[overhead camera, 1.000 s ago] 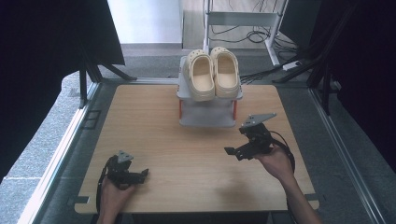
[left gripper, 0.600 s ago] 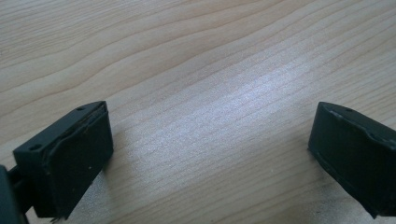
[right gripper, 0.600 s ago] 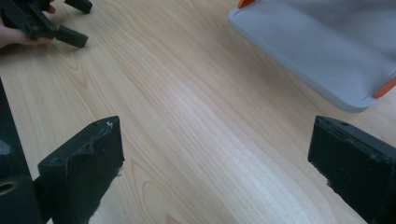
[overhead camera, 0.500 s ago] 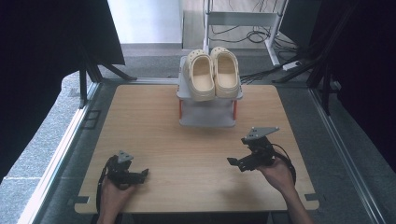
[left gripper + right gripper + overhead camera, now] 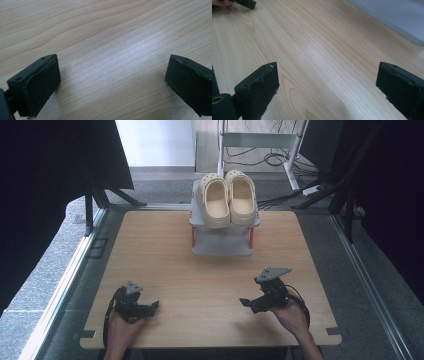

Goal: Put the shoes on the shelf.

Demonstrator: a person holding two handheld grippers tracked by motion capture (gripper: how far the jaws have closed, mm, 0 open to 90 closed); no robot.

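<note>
Left gripper [image 5: 112, 82]: jaws spread wide, nothing between them. In the left gripper view the two black pads stand at the frame's lower corners with bare wood grain of the table [image 5: 105, 30] across the gap. The jaws sit low over the surface; contact with it cannot be confirmed from this angle.

Right gripper [image 5: 327, 92]: jaws likewise spread wide and holding nothing. The right gripper view shows wood between the pads, the pale grey base of the rack [image 5: 394, 17] at upper right, and the far tip of the other gripper at upper left.

High view: the left gripper [image 5: 150, 307] lies at the near left of the table [image 5: 150, 250], held by the left hand [image 5: 120, 327]. The right gripper [image 5: 247, 304] lies at the near right, held by the right hand [image 5: 290, 312], its grey three-cornered plate raised above it. Both point inward toward the table's middle.

Pair of cream clogs [image 5: 227, 197]: placed side by side, touching or nearly so, on the top shelf of the grey rack [image 5: 222, 242] at the far middle of the table. The clogs are well apart from both grippers.
</note>
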